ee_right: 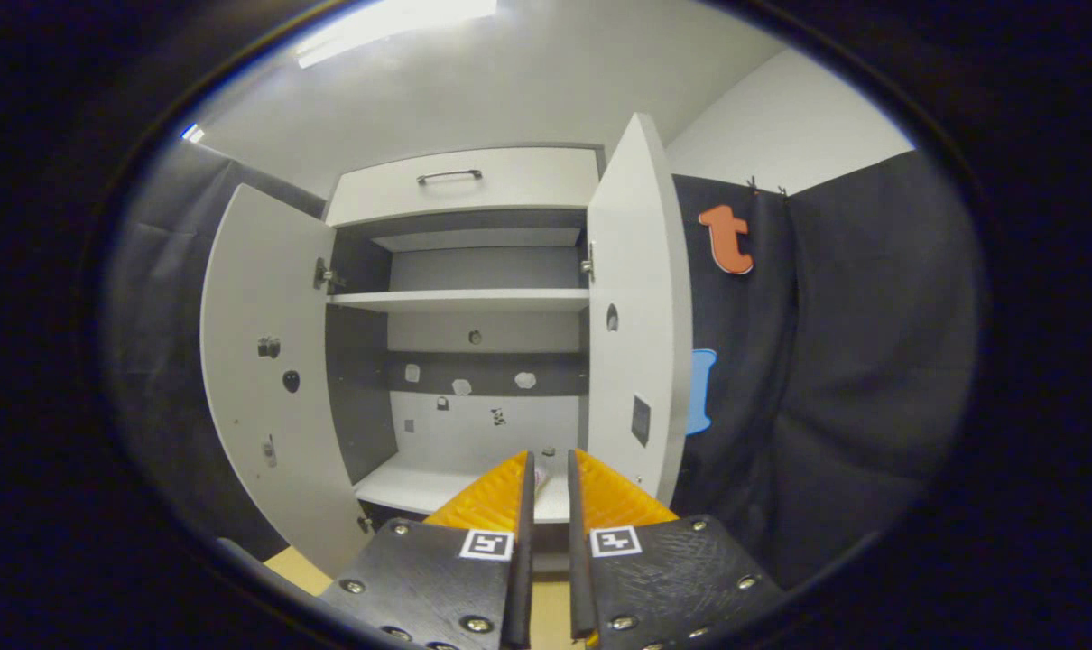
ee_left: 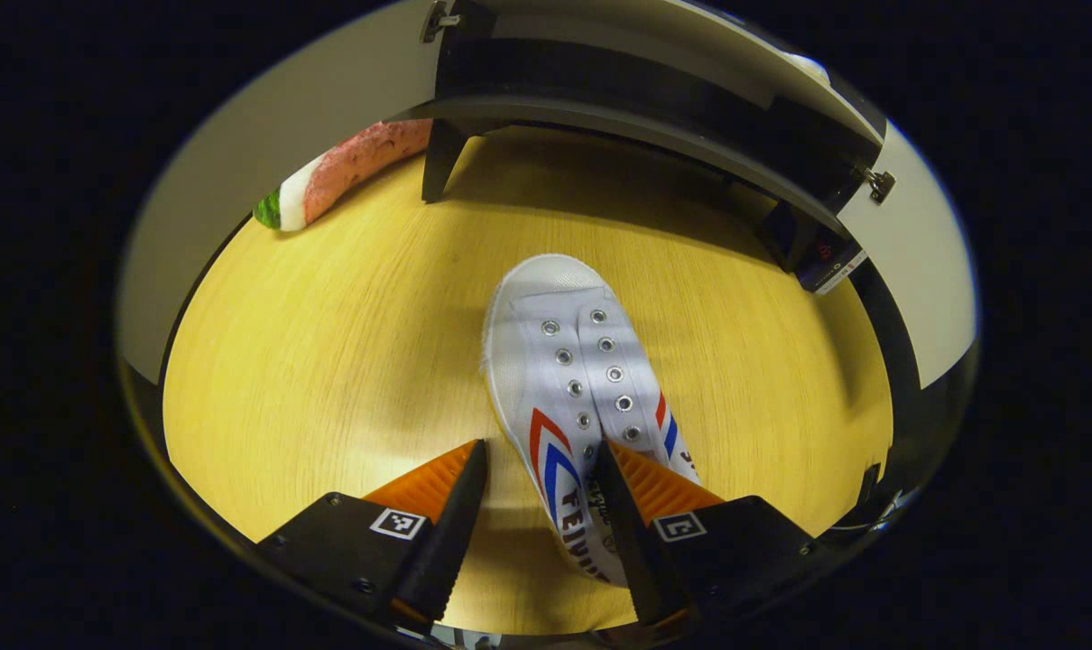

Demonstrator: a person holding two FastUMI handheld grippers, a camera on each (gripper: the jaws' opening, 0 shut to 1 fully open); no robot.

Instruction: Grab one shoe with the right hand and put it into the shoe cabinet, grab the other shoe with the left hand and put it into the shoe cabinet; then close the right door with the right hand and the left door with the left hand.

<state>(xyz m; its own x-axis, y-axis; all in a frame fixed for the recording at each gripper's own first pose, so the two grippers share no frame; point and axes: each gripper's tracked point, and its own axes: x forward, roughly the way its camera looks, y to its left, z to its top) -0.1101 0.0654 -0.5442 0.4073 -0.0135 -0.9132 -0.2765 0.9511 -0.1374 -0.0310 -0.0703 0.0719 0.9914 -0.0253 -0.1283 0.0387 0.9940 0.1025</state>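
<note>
1. On the wooden floor, seen in the left gripper view, a white shoe lies flat with its toe towards the shoe cabinet, well short of the cabinet's dark base.
2. The left gripper stands open above the shoe's heel end: one finger sits clear to the side over bare floor, the other overlaps the shoe's striped side. Whether that finger touches the shoe cannot be told; the shoe is not clamped.
3. A pink, white and green soft toy lies on the floor near the cabinet's leg, just beside one white door.
4. In the right gripper view, the right gripper points at the open shoe cabinet with its fingers drawn nearly together, a narrow gap between them and nothing visibly held.
5. Both doors stand open: the left door and the right door.
6. The shelves seen inside carry no shoe; the bottom shelf is partly hidden behind the fingers.
</note>
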